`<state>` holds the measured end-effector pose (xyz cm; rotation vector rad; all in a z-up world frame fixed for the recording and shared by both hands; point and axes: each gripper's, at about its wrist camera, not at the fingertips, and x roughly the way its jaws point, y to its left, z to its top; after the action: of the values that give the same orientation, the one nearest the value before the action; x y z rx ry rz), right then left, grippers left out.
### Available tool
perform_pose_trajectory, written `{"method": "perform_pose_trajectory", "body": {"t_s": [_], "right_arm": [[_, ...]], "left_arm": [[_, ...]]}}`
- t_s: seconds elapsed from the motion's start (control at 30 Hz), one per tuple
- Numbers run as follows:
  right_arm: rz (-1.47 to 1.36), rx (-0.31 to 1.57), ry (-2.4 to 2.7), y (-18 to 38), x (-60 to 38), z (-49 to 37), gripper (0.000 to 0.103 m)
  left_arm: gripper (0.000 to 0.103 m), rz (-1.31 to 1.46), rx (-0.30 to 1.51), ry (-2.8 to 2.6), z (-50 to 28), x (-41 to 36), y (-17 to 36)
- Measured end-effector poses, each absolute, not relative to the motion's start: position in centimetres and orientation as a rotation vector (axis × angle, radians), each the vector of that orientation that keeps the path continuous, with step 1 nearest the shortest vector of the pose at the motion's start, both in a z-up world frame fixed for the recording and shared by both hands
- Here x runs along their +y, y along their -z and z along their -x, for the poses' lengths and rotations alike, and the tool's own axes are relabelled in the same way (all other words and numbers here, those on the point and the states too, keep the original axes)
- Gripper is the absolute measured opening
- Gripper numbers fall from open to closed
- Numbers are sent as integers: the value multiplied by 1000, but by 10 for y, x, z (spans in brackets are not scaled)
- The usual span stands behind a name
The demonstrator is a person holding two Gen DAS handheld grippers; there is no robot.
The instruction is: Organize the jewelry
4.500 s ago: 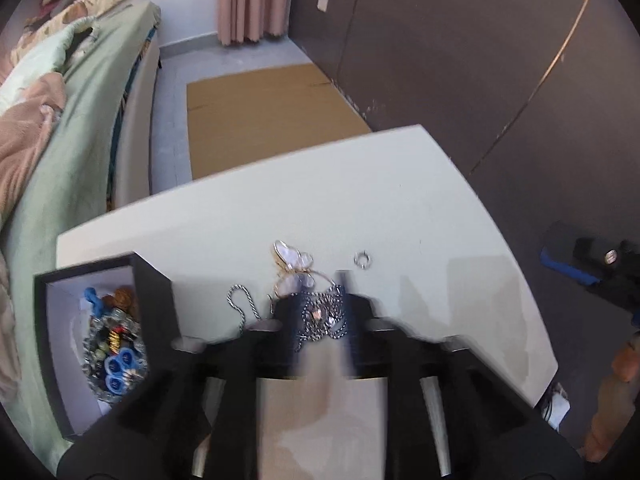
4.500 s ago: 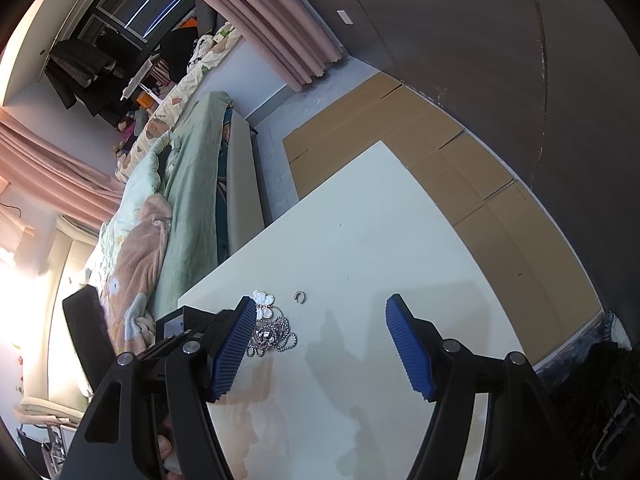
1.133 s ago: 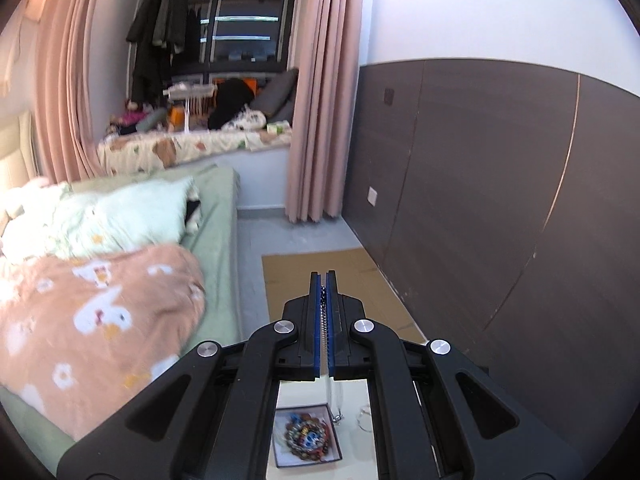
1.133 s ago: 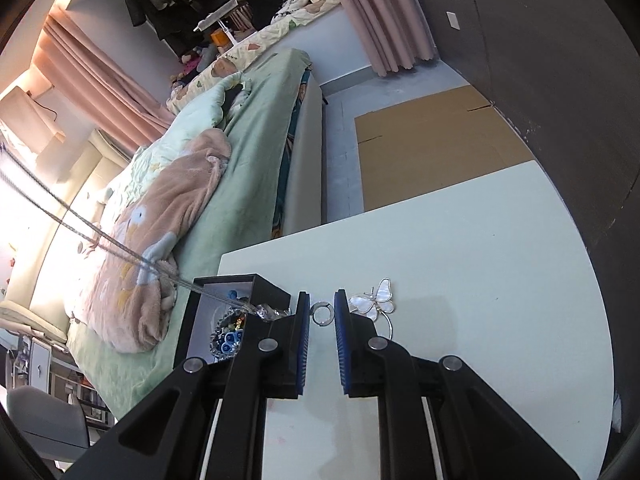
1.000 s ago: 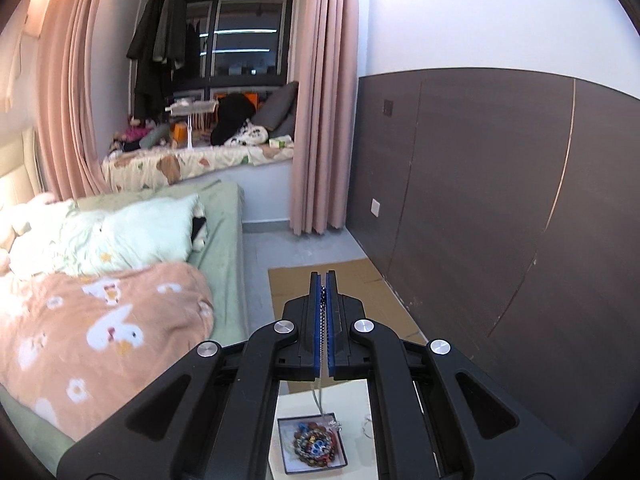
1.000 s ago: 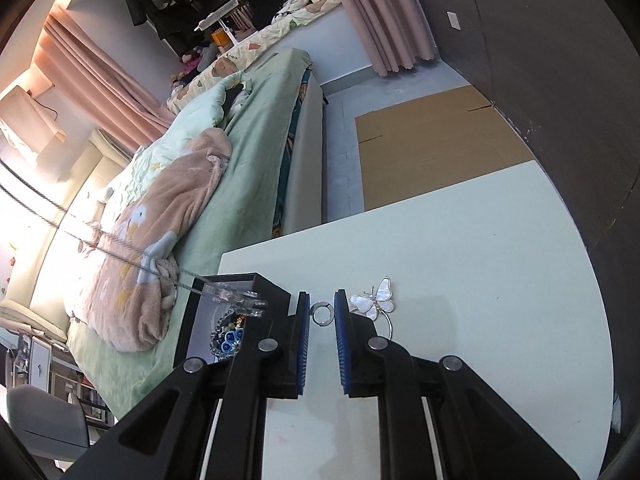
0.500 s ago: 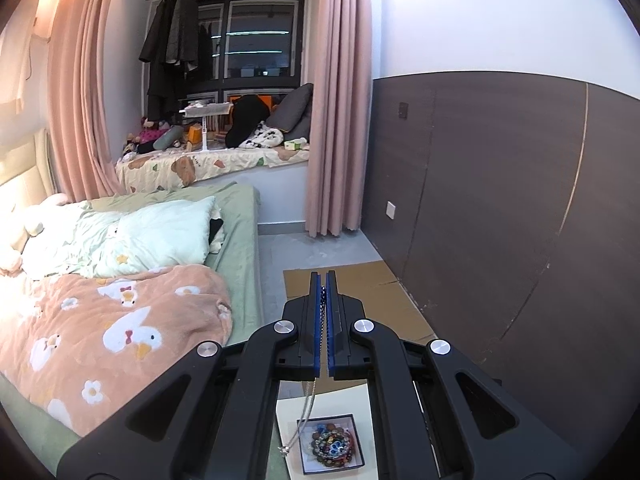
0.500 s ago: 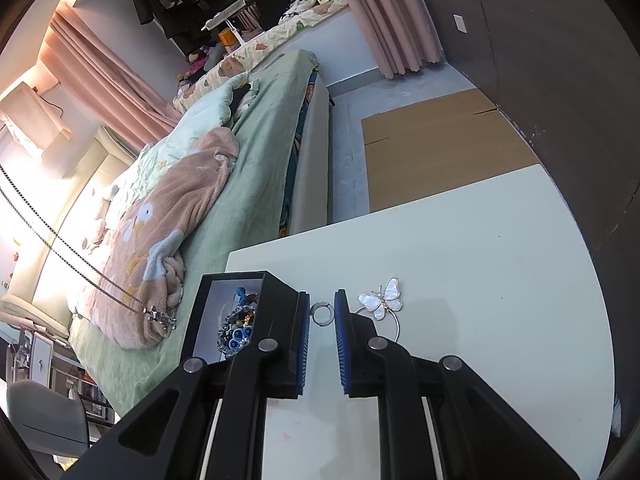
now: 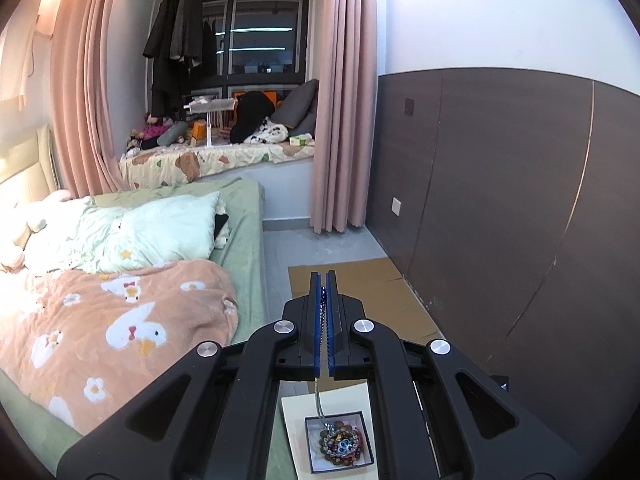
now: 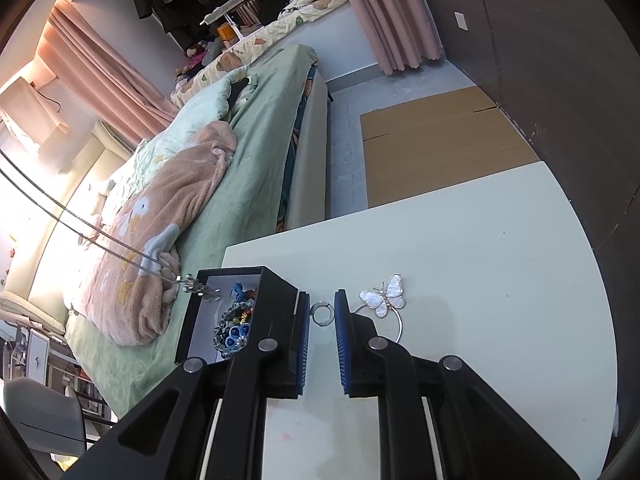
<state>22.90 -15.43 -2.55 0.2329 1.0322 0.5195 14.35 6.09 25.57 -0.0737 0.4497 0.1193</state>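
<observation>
Currently left gripper (image 9: 324, 280) is clenched on the chain necklace (image 10: 100, 236), pendant dangling over the black jewelry box (image 10: 276, 300) at lower left, right gripper (image 10: 322, 300) pinching the ring (image 10: 322, 314) — a swinging chain could land outside the box.

Bed (image 9: 248, 240) w/ green sheet, pale pillow (image 9: 160, 228), peach duck blanket (image 9: 100, 332). Pink curtains (image 9: 340, 100) by window (image 9: 256, 36), dark coats (image 9: 176, 40) hung there. Cardboard (image 10: 440, 140) on floor next to white table (image 10: 500, 260); grey chair (image 10: 44, 420) nr bed.
</observation>
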Motion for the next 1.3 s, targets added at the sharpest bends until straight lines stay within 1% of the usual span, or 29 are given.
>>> {"method": "perform_pose_trajectory", "body": {"t_s": [0.23,0.63,0.9,1.1,1.13,1.17,1.2,1.23,1.3], "right_arm": [[-228,1035,-507,27,-156,-230,13],[-220,1042,-523,27,-150,-228,13],[-215,1033,-538,26,-146,-224,13],[-243,1010,-570,23,-140,-220,13],[-246,1007,-579,22,-137,-219,13],[-250,1003,-592,22,-133,-218,13],[-251,999,-604,21,-129,-216,13],[-252,994,-621,20,-124,-215,13],[-255,988,-649,20,-114,-212,13]], "left_arm": [[3,93,500,-96,-161,59,-221],[3,232,663,-60,-182,71,-100],[3,329,738,-79,-186,82,-32],[4,360,827,-26,-196,79,16],[12,372,844,-22,-197,81,22],[30,391,854,-26,-197,84,27],[40,410,843,-37,-194,89,29],[53,417,832,-46,-192,92,30],[54,423,822,-75,-187,99,31]]}}
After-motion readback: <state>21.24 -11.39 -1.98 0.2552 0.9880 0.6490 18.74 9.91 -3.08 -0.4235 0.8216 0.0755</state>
